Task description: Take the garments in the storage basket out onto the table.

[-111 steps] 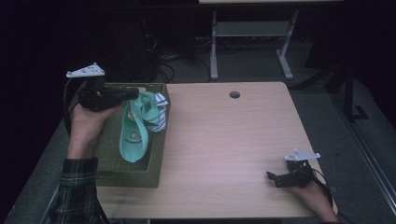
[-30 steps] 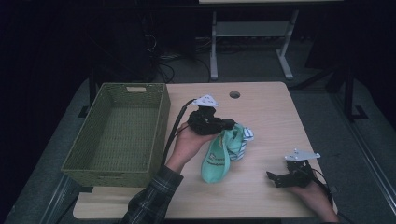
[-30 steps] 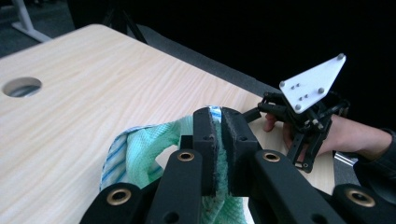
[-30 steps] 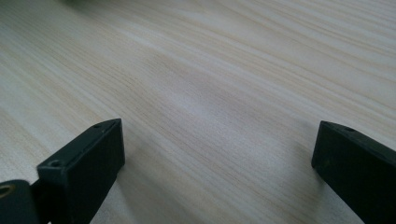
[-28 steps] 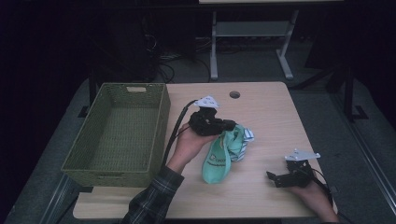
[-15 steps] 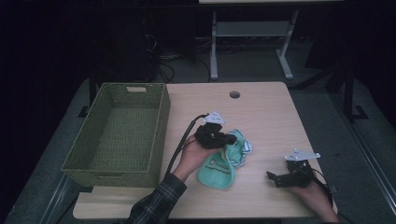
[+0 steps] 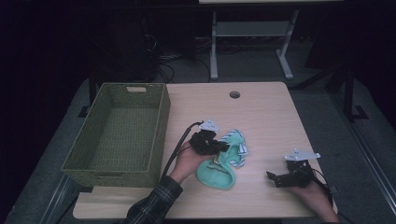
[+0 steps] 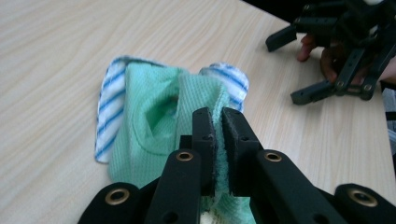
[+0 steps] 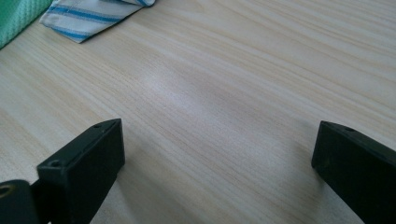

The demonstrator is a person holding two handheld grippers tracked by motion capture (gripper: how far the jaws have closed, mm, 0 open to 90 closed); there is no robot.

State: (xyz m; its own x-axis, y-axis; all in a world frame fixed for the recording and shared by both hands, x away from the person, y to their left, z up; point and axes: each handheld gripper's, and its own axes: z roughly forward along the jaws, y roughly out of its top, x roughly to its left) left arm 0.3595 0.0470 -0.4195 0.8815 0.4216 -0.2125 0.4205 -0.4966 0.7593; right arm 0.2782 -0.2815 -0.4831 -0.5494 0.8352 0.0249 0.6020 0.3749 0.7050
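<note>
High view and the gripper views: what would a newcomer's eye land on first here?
The mint-green cloth with a blue-striped white piece, lying near the table's front middle, pinched by the left gripper. Next, the green woven basket at the table's left, with nothing visible inside it. The right gripper rests open at the front right.

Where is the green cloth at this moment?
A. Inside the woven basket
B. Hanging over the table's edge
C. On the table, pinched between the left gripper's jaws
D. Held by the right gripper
C: the left gripper has its jaws shut on the green cloth, which lies on the table beside the woven basket.
</note>
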